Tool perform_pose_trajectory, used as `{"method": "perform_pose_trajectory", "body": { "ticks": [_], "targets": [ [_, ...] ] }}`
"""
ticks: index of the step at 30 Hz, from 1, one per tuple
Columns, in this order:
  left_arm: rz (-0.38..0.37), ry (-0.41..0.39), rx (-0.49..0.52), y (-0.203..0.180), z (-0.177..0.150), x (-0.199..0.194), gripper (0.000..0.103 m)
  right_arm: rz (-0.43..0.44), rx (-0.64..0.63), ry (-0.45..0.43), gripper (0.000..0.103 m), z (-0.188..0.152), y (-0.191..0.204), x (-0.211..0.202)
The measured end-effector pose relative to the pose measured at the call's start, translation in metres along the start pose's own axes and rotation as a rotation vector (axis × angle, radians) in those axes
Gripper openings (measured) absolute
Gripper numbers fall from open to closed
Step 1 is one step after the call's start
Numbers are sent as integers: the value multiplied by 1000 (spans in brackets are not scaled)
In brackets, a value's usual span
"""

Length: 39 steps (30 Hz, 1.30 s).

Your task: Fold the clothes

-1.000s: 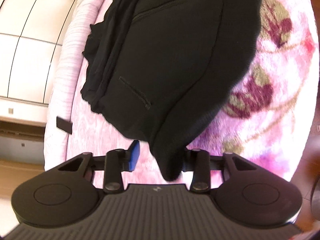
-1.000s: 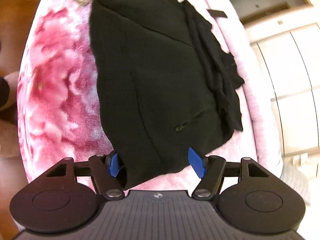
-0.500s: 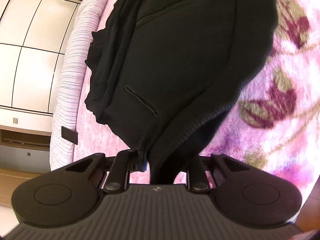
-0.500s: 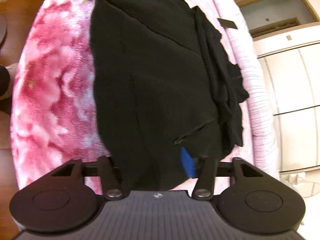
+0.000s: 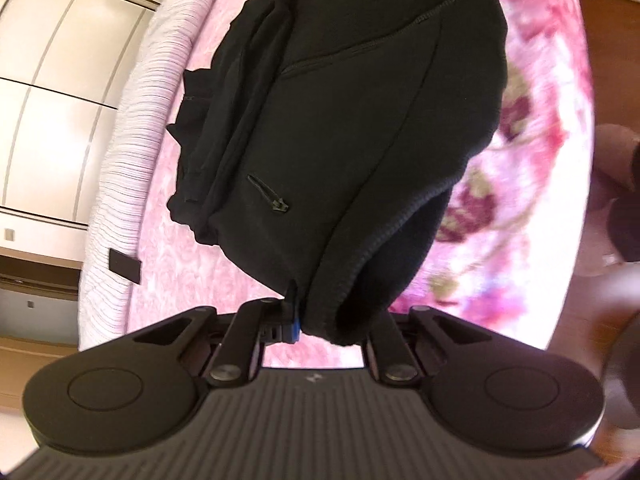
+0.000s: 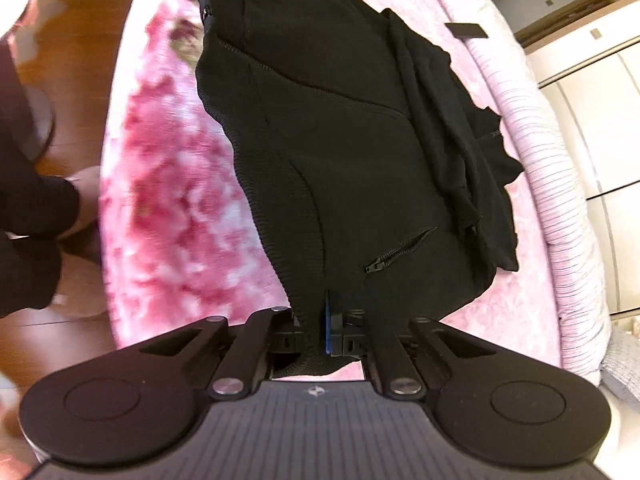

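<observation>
A black zip-pocket jacket [image 5: 352,120] lies spread on a pink flowered blanket [image 5: 520,184] on a bed. My left gripper [image 5: 308,312] is shut on the jacket's ribbed hem, which bunches between the blue pads and hides the right finger. In the right wrist view the same jacket [image 6: 352,152] runs away from me over the blanket [image 6: 176,208]. My right gripper [image 6: 316,324] is shut on the hem at another spot, below the zip pocket. Both held edges are lifted a little off the blanket.
A pale striped bed cover [image 5: 128,160] rims the bed, with a small black tag [image 5: 125,266] on it. White wardrobe doors [image 5: 44,92] stand beyond. A wooden floor [image 6: 80,12] and the person's dark-clothed legs [image 6: 28,208] lie beside the bed.
Both grippers were open around the hem a second ago. They have closed on it and lifted the edge, pulling back from the bed.
</observation>
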<state>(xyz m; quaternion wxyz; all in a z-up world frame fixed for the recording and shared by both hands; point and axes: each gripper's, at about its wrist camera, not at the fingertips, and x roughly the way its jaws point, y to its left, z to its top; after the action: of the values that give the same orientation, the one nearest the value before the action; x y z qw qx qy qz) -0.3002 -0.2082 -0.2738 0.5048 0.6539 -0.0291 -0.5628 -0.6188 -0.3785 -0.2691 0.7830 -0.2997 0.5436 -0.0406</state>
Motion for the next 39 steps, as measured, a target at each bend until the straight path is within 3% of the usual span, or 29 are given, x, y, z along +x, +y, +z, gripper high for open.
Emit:
{"method": "perform_pose_trajectory", "body": {
  "ticks": [5, 9, 12, 19, 24, 36, 38, 39],
  "targets": [
    [11, 3, -73, 48, 7, -7, 9, -34, 23, -38, 5, 3, -48, -29],
    [50, -12, -174, 127, 25, 16, 9, -114, 43, -66, 5, 18, -121, -28],
    [31, -23, -244, 195, 41, 48, 9, -128, 86, -57, 5, 32, -176, -13],
    [-221, -19, -338, 321, 61, 161, 10, -49, 229, 29, 5, 63, -302, 60],
    [-364, -20, -381, 365, 59, 227, 10, 26, 363, 95, 4, 72, -363, 114],
    [-478, 38, -486, 425, 62, 333, 10, 144, 478, 92, 3, 75, -463, 195],
    [-473, 76, -530, 426, 63, 357, 15, 166, 522, 109, 8, 70, -471, 219],
    [-455, 102, -567, 425, 63, 370, 22, 164, 553, 118, 22, 66, -474, 232]
  ]
}}
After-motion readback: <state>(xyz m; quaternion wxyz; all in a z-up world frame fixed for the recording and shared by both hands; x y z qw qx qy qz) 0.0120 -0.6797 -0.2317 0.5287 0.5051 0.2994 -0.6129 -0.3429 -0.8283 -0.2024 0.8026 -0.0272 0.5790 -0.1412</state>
